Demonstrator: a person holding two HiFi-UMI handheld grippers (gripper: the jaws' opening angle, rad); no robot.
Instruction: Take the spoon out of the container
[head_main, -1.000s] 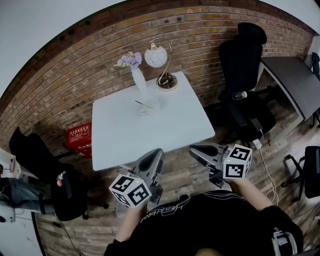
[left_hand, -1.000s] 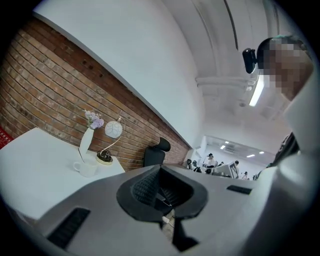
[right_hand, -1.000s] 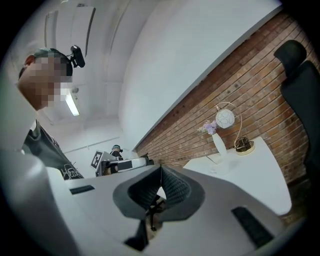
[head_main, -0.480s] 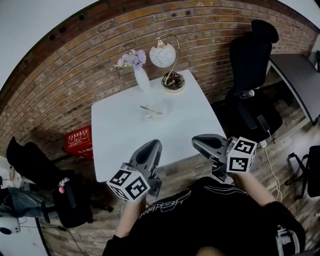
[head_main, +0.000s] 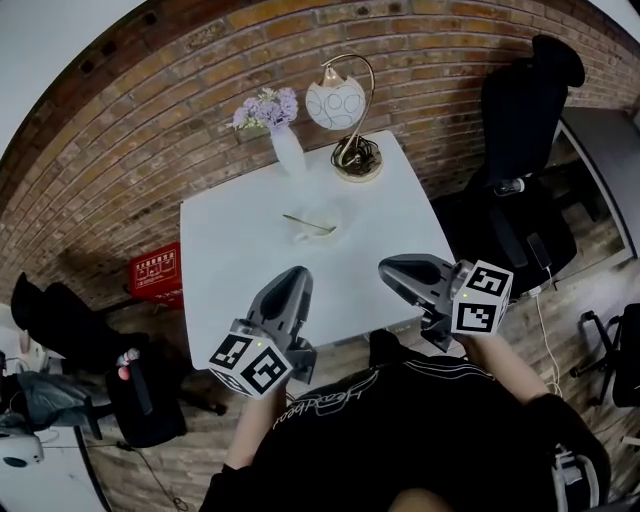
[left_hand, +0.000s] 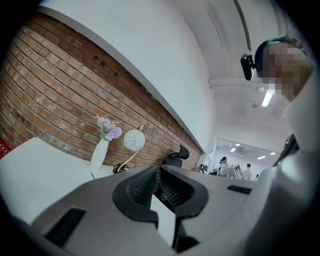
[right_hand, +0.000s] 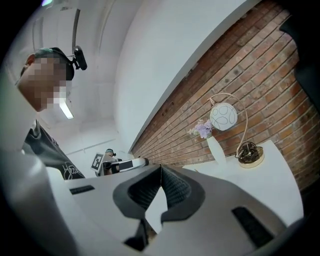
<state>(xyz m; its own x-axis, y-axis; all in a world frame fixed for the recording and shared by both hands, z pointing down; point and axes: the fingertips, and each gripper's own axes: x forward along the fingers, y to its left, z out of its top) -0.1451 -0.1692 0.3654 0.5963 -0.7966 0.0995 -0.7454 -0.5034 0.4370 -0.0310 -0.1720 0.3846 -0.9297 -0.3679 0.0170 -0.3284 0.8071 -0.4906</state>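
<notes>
Metal spoon (head_main: 308, 224) is seen in a clear container (head_main: 312, 236) toward the table's (head_main: 230, 270) far edge, well beyond the left gripper (head_main: 296, 273) and right gripper (head_main: 389, 269), both closed and empty.

Little here can be read. The red box (head_main: 153, 275) at the left of the head view, beside the worktop (head_main: 225, 300), carries lines of white print, too small to make out. The black shirt (head_main: 400, 440) at the bottom bears pale script lettering, not legible. The left marker cube (head_main: 247, 362) and the right marker cube (head_main: 481, 311) show only black-and-white square codes.
</notes>
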